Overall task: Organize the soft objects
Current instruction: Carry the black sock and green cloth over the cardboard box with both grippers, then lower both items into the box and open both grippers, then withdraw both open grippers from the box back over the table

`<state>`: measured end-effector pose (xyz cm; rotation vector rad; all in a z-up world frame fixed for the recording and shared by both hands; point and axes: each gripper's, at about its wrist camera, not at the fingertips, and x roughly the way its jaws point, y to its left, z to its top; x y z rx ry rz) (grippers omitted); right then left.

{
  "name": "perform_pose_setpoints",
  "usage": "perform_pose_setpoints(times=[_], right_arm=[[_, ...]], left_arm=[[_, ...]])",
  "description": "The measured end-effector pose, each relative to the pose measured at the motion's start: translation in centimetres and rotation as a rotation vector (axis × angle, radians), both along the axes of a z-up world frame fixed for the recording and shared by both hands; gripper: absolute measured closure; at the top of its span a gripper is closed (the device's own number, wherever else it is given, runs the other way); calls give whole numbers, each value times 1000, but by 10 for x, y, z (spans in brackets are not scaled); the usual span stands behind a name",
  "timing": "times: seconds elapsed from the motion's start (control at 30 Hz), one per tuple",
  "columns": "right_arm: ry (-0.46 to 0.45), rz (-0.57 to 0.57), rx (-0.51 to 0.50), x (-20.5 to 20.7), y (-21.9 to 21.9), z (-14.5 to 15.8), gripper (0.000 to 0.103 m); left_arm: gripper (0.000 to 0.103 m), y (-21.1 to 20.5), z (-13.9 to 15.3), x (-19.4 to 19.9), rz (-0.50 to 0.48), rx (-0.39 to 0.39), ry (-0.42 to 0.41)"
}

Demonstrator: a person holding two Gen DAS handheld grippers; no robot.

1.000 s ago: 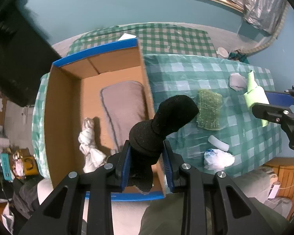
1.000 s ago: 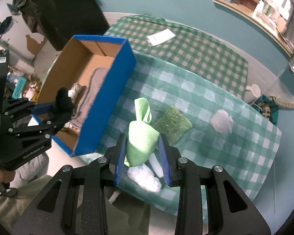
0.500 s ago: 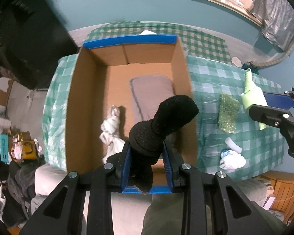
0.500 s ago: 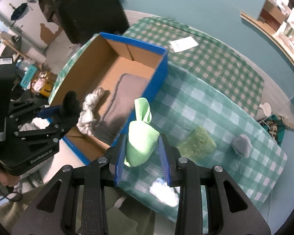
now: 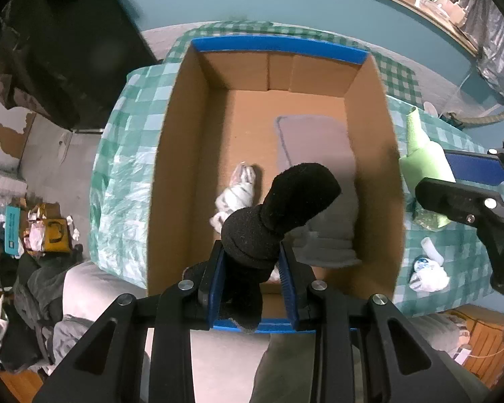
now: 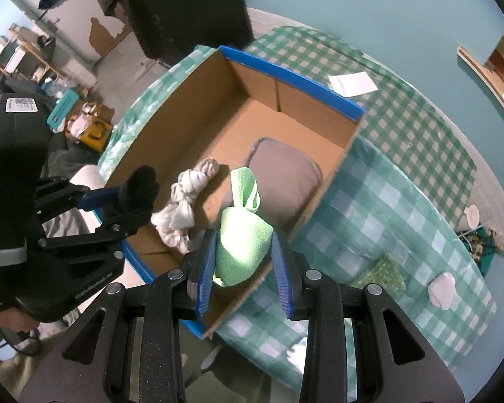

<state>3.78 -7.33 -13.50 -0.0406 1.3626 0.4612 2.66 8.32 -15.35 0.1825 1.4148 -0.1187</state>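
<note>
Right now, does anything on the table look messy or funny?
Nothing is spilled or broken. A few soft things still lie loose on the green checked tablecloth, like the fuzzy green sponge pad and a small white wad.

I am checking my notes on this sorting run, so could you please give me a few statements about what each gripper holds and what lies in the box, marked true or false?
1. The left gripper is shut on a black sock. True.
2. The right gripper is empty. False: it is shut on a light green cloth.
3. A grey folded cloth lies inside the cardboard box. True.
4. The green scrubbing pad is in the box. False: it lies on the checked tablecloth.
5. A white knotted cloth lies in the box. True.
</note>
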Motion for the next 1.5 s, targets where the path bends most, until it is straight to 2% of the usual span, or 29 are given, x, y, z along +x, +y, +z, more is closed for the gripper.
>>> perform_pose_setpoints(times=[0.2, 0.63, 0.7, 0.83, 0.87, 1.5], right_arm=[[19, 21, -6, 9, 18, -10, 70], [71, 7, -16, 16, 32, -29, 70], [73, 2, -19, 17, 31, -30, 67], [69, -11, -26, 18, 28, -28, 42], [65, -12, -30, 18, 27, -27, 39], [48, -66, -36, 8, -18, -11, 38]], left_arm=[[72, 17, -7, 8, 29, 7, 14], [70, 25, -21, 15, 34, 42, 37], [68, 25, -22, 16, 37, 49, 41], [55, 26, -19, 16, 38, 48, 27], [54, 25, -17, 16, 37, 50, 21], [51, -6, 3, 13, 4, 37, -11]])
